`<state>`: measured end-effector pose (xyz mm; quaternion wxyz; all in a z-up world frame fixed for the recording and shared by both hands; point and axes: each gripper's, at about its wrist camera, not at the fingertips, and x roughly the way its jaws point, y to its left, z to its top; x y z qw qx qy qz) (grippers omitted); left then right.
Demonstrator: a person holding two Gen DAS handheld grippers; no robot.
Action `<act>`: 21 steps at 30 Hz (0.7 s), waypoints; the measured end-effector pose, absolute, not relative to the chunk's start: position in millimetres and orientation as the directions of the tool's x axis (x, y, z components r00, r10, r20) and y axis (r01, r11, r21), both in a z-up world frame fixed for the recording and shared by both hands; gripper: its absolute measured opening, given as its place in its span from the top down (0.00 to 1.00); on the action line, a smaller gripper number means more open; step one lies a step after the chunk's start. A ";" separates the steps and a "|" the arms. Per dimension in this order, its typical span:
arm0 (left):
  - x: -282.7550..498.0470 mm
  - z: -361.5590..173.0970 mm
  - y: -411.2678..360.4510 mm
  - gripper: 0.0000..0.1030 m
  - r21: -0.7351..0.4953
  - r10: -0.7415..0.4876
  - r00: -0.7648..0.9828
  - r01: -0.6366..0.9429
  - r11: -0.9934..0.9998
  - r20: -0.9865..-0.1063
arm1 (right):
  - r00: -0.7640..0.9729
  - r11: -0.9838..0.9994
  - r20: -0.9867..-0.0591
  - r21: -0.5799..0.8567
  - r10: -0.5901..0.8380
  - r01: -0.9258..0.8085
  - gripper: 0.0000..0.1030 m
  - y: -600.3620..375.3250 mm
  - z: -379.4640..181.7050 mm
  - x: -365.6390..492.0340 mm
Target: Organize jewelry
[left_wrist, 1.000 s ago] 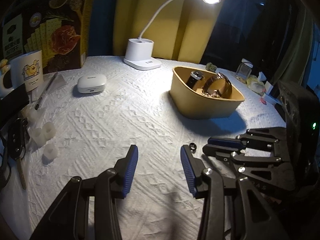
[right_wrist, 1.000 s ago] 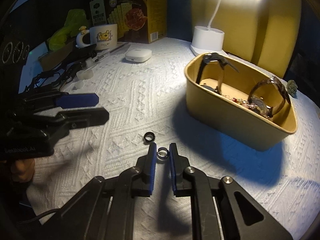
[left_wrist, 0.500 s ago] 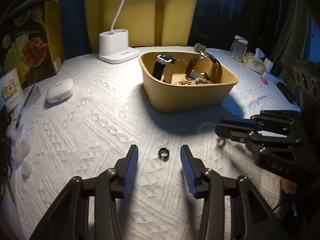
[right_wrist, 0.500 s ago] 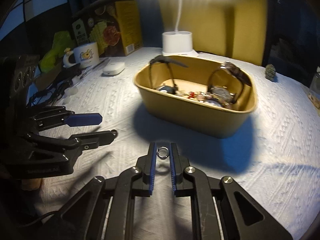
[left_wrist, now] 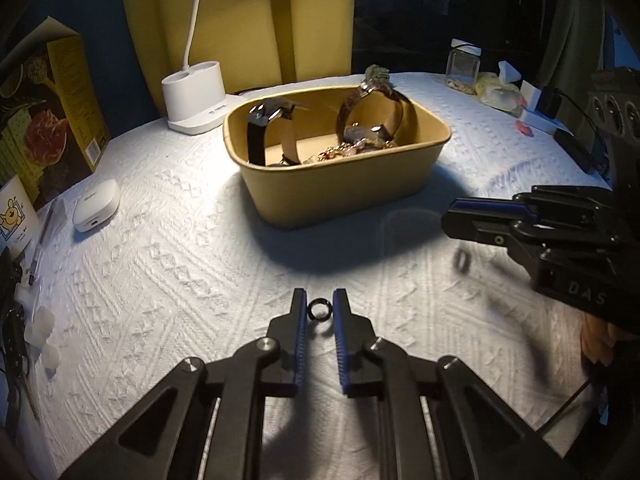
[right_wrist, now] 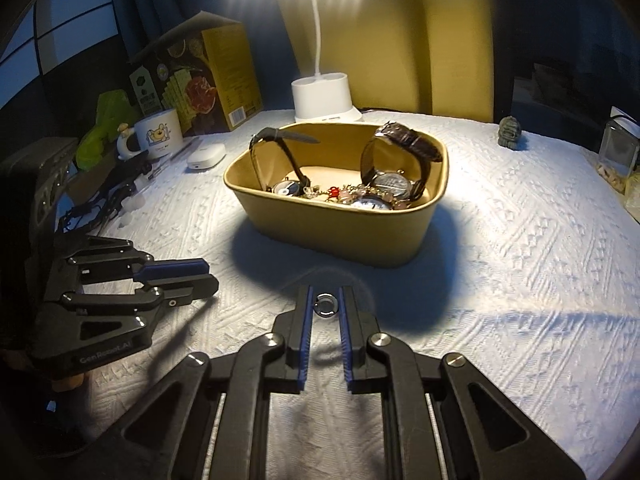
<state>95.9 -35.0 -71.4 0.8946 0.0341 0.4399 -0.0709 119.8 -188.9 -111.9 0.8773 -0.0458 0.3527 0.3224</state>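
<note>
While both grippers hover over the white textured cloth, each one carries a ring at its tips. The left gripper is clenched on a dark ring, which sits upright between the blue pads, pinched across its width so the hoop faces the camera. The right gripper grasps a silver ring in the same way, pinched at the sides near the very ends of its fingers. A hold that far forward is probably chosen so the band can drop free as soon as the jaws part.

Both tools point toward the tan paper bowl, which stands in the pool of light under the white desk lamp. In the right wrist view the bowl already contains a black-strapped watch, a brown-strapped watch, loose watch faces and a tangle of beaded pieces. That suggests it is the collection point for everything, and the rings are likely headed there too.

The silver ring hangs just short of the bowl's near wall, above the cloth; the dark ring is a little farther back on the other side. In the left wrist view the right gripper's tip and its ring appear blurred at the right edge.

Neither ring is over the rim yet, so the drop still remains.
</note>
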 end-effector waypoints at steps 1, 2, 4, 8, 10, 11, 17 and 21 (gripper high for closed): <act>95.8 -69.7 -35.4 0.89 -0.003 -0.099 0.605 0.158 0.987 -0.790 | 0.544 0.788 -0.647 0.148 0.534 -0.597 0.89 -189.4 -111.3 120.2; 95.5 -68.0 -35.8 0.89 -0.004 -0.101 0.608 0.159 0.987 -0.788 | 0.546 0.788 -0.645 0.148 0.535 -0.597 0.89 -190.2 -110.5 120.5; 94.4 -62.8 -37.4 0.89 -0.009 -0.109 0.614 0.164 0.986 -0.782 | 0.548 0.789 -0.642 0.151 0.536 -0.596 0.89 -191.2 -109.4 120.7; 95.4 -53.1 -42.6 0.89 -0.006 -0.114 0.630 0.172 0.985 -0.768 | 0.551 0.789 -0.636 0.154 0.540 -0.595 0.89 -193.6 -106.7 121.9; 95.6 -48.6 -43.9 0.89 -0.008 -0.121 0.638 0.178 0.984 -0.761 | 0.556 0.790 -0.632 0.155 0.541 -0.593 0.89 -195.5 -103.8 123.3; 95.9 -46.1 -44.8 0.89 -0.006 -0.122 0.642 0.180 0.984 -0.757 | 0.558 0.791 -0.629 0.156 0.541 -0.592 0.89 -196.8 -102.5 123.7; 102.0 -29.2 -46.5 0.89 -0.011 -0.139 0.673 0.191 0.982 -0.726 | 0.575 0.794 -0.606 0.163 0.549 -0.586 0.89 -205.1 -88.0 132.3; 110.8 -16.9 -47.1 0.88 -0.020 -0.152 0.694 0.194 0.981 -0.704 | 0.592 0.795 -0.589 0.155 0.551 -0.586 0.89 -209.4 -75.2 141.5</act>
